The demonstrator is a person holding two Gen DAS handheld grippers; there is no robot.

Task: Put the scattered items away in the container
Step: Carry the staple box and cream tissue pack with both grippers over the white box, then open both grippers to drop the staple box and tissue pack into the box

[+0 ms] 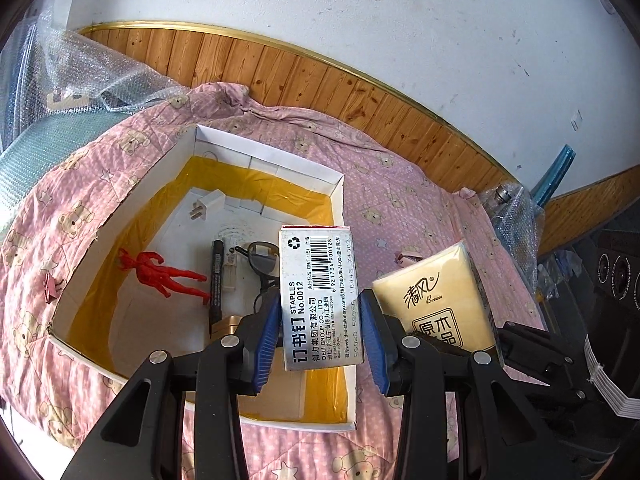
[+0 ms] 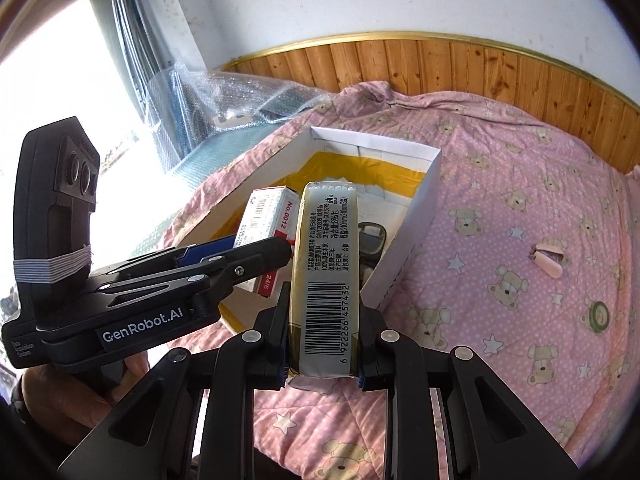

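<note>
Above a white cardboard box point(image 1: 340, 184) lined with yellow tape on a pink bear-print quilt point(image 2: 520, 208), the left gripper point(image 1: 320, 336) clamps a box of staples point(image 1: 320, 296) between its blue pads. Just beside the box's near right corner, the right gripper point(image 2: 324, 344) is closed on a yellow tissue pack point(image 2: 324, 272). Inside the box lie a red figure point(image 1: 160, 272), a black marker point(image 1: 217, 280), glasses point(image 1: 262, 260) and a white plug point(image 1: 208, 206). A pink clip point(image 2: 548, 262) and a tape roll point(image 2: 599, 314) lie on the quilt, well right of the box.
</note>
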